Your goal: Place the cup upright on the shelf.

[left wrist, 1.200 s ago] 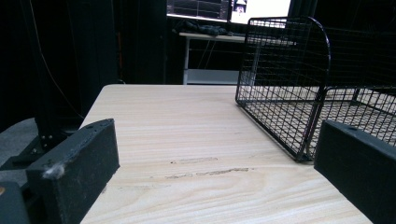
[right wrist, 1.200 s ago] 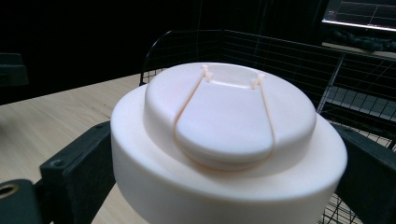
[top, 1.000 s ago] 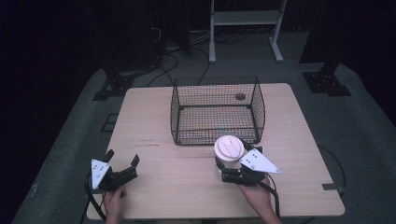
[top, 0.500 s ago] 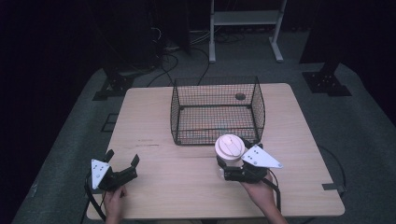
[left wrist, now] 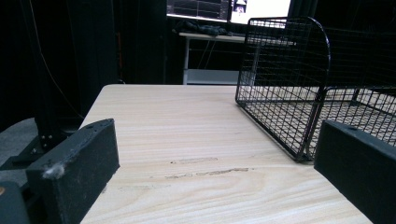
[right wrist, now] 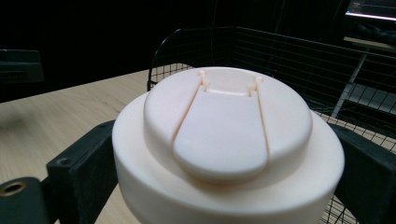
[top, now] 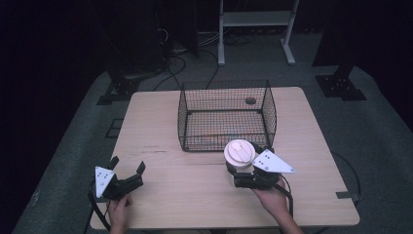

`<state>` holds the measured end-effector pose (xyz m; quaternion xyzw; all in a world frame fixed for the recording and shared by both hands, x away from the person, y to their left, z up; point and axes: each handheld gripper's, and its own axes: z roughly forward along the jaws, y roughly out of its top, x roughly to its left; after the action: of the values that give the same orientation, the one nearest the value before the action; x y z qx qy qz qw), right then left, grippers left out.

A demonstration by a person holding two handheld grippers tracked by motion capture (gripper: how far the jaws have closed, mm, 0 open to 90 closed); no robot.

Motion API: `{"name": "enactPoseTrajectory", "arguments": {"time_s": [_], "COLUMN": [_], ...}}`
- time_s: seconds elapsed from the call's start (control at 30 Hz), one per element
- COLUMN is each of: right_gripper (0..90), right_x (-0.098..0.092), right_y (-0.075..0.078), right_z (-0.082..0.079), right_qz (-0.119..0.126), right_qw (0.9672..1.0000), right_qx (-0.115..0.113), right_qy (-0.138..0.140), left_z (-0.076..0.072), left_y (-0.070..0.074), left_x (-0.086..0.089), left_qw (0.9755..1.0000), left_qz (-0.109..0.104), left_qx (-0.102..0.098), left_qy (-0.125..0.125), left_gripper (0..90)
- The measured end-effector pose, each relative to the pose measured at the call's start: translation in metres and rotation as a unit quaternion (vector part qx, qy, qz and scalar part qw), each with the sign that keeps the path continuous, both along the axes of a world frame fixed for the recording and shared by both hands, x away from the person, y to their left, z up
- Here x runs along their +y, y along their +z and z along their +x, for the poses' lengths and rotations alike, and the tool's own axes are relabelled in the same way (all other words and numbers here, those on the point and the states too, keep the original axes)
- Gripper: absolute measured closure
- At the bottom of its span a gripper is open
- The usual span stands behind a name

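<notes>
Bare table (top: 160, 117) left, wire basket (top: 225, 117) just behind gripped cup (top: 239, 155)

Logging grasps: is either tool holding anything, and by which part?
The right tool grips a cream flip-top container by its sides, below the lid. The left tool holds nothing.

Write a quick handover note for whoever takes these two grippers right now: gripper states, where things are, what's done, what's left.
Right gripper: shut on the cream lidded container, held upright just in front of the wire basket, near its front right corner.
Left gripper: open, holding nothing, low over the table at its front left.
Done: container is grasped.
Left, probably: lift it over the basket wall and set it inside. A small dark object already lies at the back of the basket; avoid it.
</notes>
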<state>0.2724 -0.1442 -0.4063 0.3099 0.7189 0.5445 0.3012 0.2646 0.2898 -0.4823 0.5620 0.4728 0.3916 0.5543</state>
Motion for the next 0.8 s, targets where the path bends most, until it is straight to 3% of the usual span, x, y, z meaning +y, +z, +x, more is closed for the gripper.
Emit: {"name": "enactPoseTrajectory", "arguments": {"time_s": [0.33, 0.8], "right_gripper": [4.7, 4.8], "right_x": [-0.003, -0.001], "right_y": [0.022, 0.078], "right_z": [-0.002, 0.011], "right_qz": [0.012, 0.022], "right_qw": [0.9997, 0.9976], "right_qx": [-0.020, -0.053], "right_qy": [0.012, 0.037], "left_z": [0.000, 0.000], "left_y": [0.000, 0.000], "left_x": [0.000, 0.000], "left_qw": [1.0000, 1.0000], "left_qz": [0.001, -0.001], "left_qx": [0.000, 0.000], "left_qy": [0.000, 0.000], "left_gripper": [0.0, 0.0]}}
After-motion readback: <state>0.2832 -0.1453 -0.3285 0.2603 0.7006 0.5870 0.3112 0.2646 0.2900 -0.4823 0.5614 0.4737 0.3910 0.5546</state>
